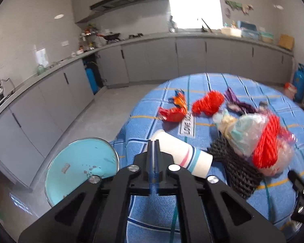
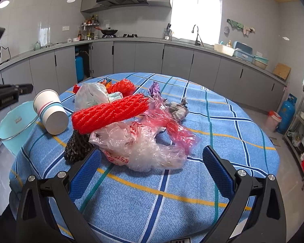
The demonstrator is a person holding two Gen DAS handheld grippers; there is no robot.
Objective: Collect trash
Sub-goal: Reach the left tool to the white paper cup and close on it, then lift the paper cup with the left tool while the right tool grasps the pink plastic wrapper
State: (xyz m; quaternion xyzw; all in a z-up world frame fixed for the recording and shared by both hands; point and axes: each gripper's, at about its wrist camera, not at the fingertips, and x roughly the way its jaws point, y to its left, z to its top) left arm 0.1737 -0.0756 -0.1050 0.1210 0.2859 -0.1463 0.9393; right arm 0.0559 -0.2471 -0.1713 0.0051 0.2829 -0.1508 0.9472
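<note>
Fingers of the left gripper (image 1: 154, 141) are pressed together with no gap showing and nothing between them, their tips over the table's left edge just in front of a white paper cup with blue and pink stripes (image 1: 179, 154) that lies on its side. Wide apart stand the blue-padded fingers (image 2: 217, 170) of the right gripper (image 2: 152, 168), holding nothing, poised above the near part of the blue checked tablecloth (image 2: 152, 208) with a crumpled clear plastic bag printed in red (image 2: 139, 147) lying between and just beyond their tips. Across the middle of the table the rest of the trash is heaped: a long red foam net sleeve (image 2: 109, 113) rests on top of the clear bag and a black mesh net (image 2: 77, 145), a pink plastic wrapper (image 2: 172, 125) trails to its right, a white plastic bag (image 2: 89, 97) and a second bunched red net (image 2: 121, 87) sit behind it, and a purple wrapper (image 2: 155, 88) and a grey crumpled scrap (image 2: 179, 109) lie toward the far side. Beside the table's left edge stands a light blue plastic bucket (image 1: 81, 168).
</note>
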